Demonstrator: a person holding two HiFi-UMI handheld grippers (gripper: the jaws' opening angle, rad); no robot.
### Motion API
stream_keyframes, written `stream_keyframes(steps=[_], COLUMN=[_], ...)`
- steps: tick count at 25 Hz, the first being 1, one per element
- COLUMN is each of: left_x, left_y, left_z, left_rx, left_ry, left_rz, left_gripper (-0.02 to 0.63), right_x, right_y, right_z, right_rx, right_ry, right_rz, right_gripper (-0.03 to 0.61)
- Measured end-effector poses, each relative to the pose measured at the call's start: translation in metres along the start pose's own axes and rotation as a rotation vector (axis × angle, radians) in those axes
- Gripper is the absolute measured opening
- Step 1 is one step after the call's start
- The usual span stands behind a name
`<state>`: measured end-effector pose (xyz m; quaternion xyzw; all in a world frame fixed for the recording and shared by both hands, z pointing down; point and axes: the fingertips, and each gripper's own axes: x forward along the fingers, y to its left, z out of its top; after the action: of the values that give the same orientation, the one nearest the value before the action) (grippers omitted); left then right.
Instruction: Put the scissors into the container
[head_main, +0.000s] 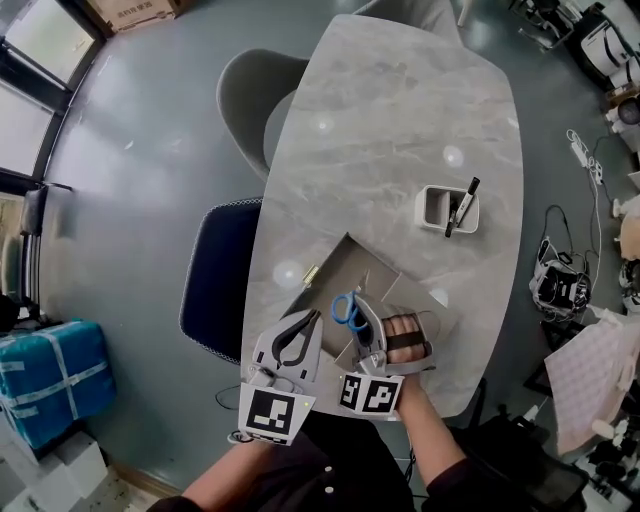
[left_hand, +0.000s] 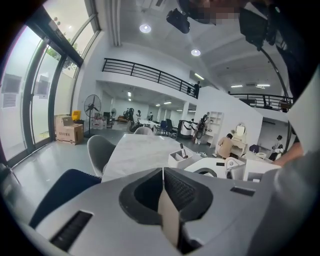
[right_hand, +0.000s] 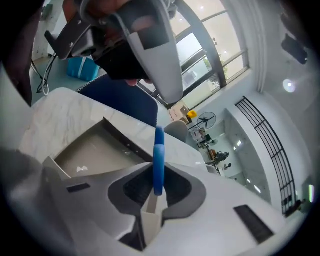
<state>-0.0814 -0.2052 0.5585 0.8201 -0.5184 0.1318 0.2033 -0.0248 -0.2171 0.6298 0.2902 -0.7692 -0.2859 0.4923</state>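
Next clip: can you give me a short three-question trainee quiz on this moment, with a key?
1. True or false: the right gripper is shut on the blue-handled scissors.
2. What stands in the white container? A) a black pen B) the scissors C) nothing
3. Fill in: the left gripper has its fingers ____ (together/apart), with nothing between them.
Key: 1 true; 2 A; 3 together.

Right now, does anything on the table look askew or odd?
The black pen leans askew in the white container, sticking out past its rim. A recess in the tabletop lies open. Nothing looks spilled.
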Motion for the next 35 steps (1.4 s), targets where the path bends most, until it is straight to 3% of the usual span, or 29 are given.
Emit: stream_keyframes(steps=[7,14,20,35], left_x=[0.018,0.023,0.023,0.022], left_y=[0.017,0.026,0.029,0.024], left_z=[-0.010,-0.025,-0.033,-0.036], left_rx=[-0.011,-0.030,-0.052,-0.053], left_ry=[0.021,0.062,0.080,0.083], left_rz=[0.012,0.010,0.012,0.002], left_gripper=[0.021,0.021,0.021,0.021], right_x=[0.033,0.050,0.059,0.051], right_y=[0.018,0.040,0.058,0.060], right_z=[-0.011,-0.011,-0.014,-0.027], right_rx=[-0.097,-0.170,-0.165,-0.106], right_ry=[0.097,0.120,0.146,0.191], right_rz=[0.063,0.128,0.201,0.244], right_gripper=[0.040,0.043,0.132,0.126])
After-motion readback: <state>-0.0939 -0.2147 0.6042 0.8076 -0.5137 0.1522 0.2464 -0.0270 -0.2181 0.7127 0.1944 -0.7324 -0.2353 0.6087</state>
